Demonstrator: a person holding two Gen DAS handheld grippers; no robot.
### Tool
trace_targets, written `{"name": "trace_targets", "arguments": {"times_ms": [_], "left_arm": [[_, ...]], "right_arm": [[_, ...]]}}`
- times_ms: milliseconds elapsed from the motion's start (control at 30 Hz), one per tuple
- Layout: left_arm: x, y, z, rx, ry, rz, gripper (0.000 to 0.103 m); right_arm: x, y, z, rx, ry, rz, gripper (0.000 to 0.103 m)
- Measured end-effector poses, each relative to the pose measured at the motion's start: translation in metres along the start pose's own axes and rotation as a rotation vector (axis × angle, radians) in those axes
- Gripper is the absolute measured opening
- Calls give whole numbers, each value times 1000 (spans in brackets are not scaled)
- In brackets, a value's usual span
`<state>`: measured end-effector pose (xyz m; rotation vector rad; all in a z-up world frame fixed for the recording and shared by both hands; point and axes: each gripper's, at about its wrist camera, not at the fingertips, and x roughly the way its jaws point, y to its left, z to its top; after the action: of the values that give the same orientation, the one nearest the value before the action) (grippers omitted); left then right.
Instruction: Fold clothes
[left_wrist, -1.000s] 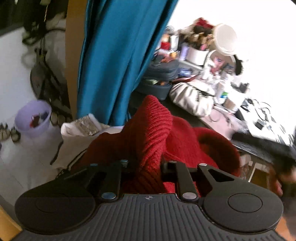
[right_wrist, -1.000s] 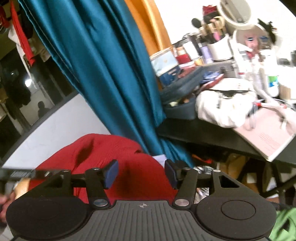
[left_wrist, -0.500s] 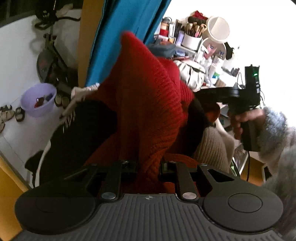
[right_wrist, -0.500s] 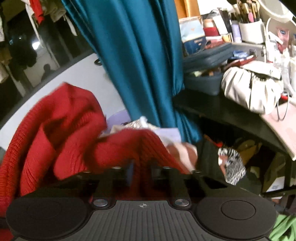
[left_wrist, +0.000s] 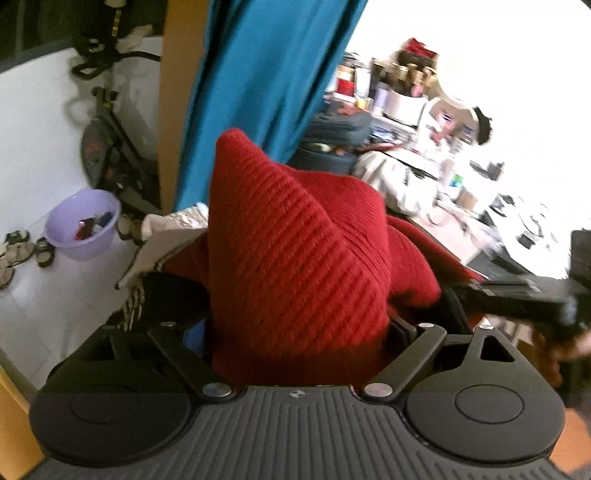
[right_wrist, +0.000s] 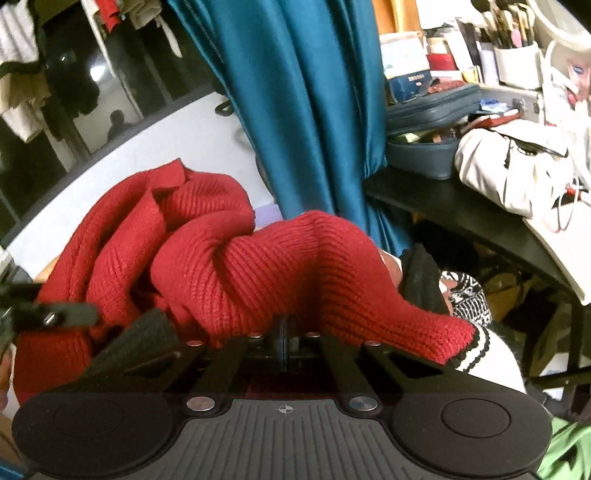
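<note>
Our left hand-held gripper (left_wrist: 295, 332) is opening its jaws, the red sweater (left_wrist: 295, 243) bunched between them at frame centre. Our right hand-held gripper (right_wrist: 286, 338) is clamped tight on the sweater's fold, low centre.

Sweater (left_wrist: 295, 258) at frame centre; curtain (left_wrist: 258, 81) behind it; basin (left_wrist: 83, 229) at left; cluttered worktop (right_wrist: 461, 218) at right.
</note>
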<state>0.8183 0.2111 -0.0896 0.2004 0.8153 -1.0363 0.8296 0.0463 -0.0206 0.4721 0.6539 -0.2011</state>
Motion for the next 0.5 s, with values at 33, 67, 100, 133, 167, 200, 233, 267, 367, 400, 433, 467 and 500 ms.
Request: {"name": "trace_targets", "arguments": {"times_ms": [33, 67, 100, 133, 167, 200, 233, 267, 367, 400, 433, 467, 500], "left_arm": [[0, 2, -3, -20, -9, -22, 80], [0, 3, -6, -41, -17, -44, 67], [-4, 3, -10, -41, -23, -51, 46], [-9, 3, -14, -41, -29, -57, 36], [-17, 1, -19, -30, -44, -37, 34], [-27, 1, -23, -26, -65, -22, 32], [-36, -1, -26, -28, -83, -12, 31], [-49, 1, -30, -39, -99, -8, 30], [-82, 6, -43, -69, -127, 19, 30], [-93, 9, -47, -79, -134, 31, 30], [-99, 12, -52, -87, -129, 48, 30], [-103, 15, -58, -102, -122, 66, 30], [-105, 20, -63, -125, -117, 85, 30]], "right_arm": [[-2, 1, 1, -15, -3, -8, 4], [-4, 1, 3, -30, -7, -16, 7], [-6, 2, 4, -45, -10, -25, 16], [-9, 2, 7, -57, -21, -31, 20], [-11, 1, 11, -64, -40, -33, 30], [-13, 0, 15, -70, -59, -35, 40], [-13, 0, 19, -77, -72, -36, 43], [-12, -1, 23, -85, -85, -37, 46], [0, 1, 36, -109, -90, -39, 53], [6, 3, 40, -118, -88, -29, 60], [11, 5, 43, -127, -85, -27, 64], [16, 7, 46, -136, -81, -27, 73], [22, 9, 49, -146, -78, -26, 82]]}}
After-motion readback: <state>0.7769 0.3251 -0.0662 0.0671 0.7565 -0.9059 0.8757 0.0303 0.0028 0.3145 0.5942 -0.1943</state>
